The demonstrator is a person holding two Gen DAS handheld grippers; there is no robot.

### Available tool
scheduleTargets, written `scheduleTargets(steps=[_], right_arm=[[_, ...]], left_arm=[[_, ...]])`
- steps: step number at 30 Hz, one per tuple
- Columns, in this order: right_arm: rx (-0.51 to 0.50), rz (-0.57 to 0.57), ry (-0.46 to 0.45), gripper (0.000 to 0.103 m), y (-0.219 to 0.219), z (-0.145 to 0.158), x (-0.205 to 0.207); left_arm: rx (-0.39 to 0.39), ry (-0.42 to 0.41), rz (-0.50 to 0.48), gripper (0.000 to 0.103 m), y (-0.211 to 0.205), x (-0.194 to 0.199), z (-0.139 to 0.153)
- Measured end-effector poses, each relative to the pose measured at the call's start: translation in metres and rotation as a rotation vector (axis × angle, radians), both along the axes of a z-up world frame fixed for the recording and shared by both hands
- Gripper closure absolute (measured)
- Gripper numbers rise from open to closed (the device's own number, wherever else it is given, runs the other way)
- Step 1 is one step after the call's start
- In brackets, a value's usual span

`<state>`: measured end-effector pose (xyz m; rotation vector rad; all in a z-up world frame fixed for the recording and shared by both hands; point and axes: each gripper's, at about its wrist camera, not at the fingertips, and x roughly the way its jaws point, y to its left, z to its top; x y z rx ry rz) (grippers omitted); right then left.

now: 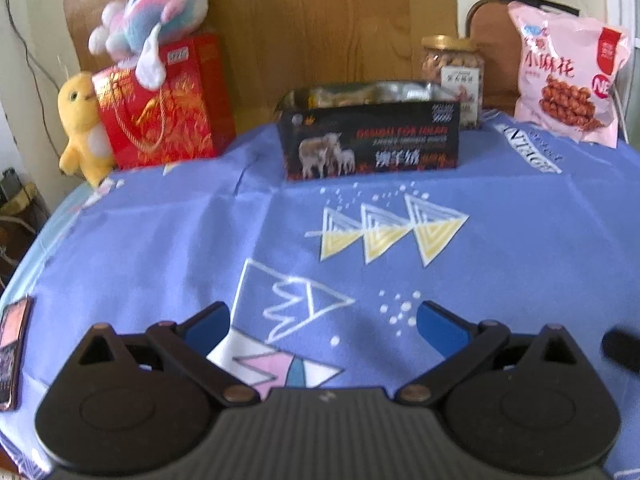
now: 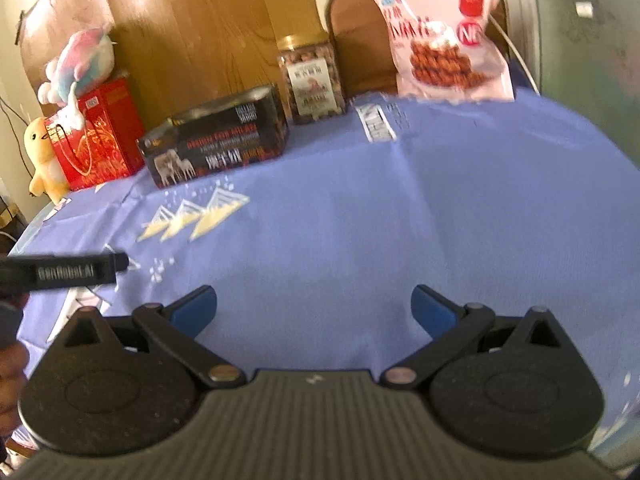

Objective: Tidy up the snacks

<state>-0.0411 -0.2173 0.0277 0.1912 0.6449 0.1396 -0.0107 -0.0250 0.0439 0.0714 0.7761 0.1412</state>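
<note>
Left gripper (image 1: 323, 322): blue-padded fingers spread wide, nothing between them, low over the blue patterned tablecloth (image 1: 160, 240). Right gripper (image 2: 314, 306): likewise spread and empty, over a plainer stretch of the same cloth. Snacks, all at the far edge of the table, well apart from both tools. Item one — black open-topped box (image 1: 372, 140) printed with sheep, long axis running left to right, straight ahead of the left gripper and up-left of the right one; pale wrapped pieces show over its rim, too blurred to name. Item two — clear jar (image 1: 454, 76) with a gold lid, nuts or similar inside, standing just behind the box's right end. Item three — pink snack bag (image 2: 448, 40), upright against a chair back, ahead and slightly right of the right gripper, so by my reckoning that hand has the shorter reach to it and the left has the box. Sundries: red gift bag (image 1: 160, 108) at far left with a pastel plush toy (image 1: 160, 8) on top and a yellow plush chick (image 1: 82, 128) beside it; a phone-like object (image 1: 14, 344) cut off at the left edge. Both views are smeared, label text is largely unreadable, and the bag's top is cropped in the right view.
</note>
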Motion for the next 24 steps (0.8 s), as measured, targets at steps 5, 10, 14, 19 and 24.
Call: scheduleTargets(steps=[5, 10, 14, 19, 24], right_arm=[[-0.004, 0.021, -0.023, 0.000, 0.005, 0.009, 0.005], [-0.015, 0.043, -0.051, 0.000, 0.014, 0.018, 0.004], [-0.035, 0.056, -0.067, 0.000, 0.021, 0.023, 0.005], [-0.022, 0.065, -0.084, 0.000, 0.024, 0.026, 0.000], [-0.022, 0.066, -0.092, 0.000, 0.025, 0.027, -0.004]], left_arm=[[-0.009, 0.001, 0.033, 0.000, 0.011, -0.010, -0.002], [-0.013, 0.000, 0.033, 0.000, 0.015, -0.017, 0.000], [-0.009, -0.026, 0.018, 0.000, 0.014, -0.025, 0.007], [-0.018, -0.035, 0.017, 0.000, 0.015, -0.032, 0.013], [-0.015, -0.046, 0.005, 0.000, 0.013, -0.037, 0.017]])
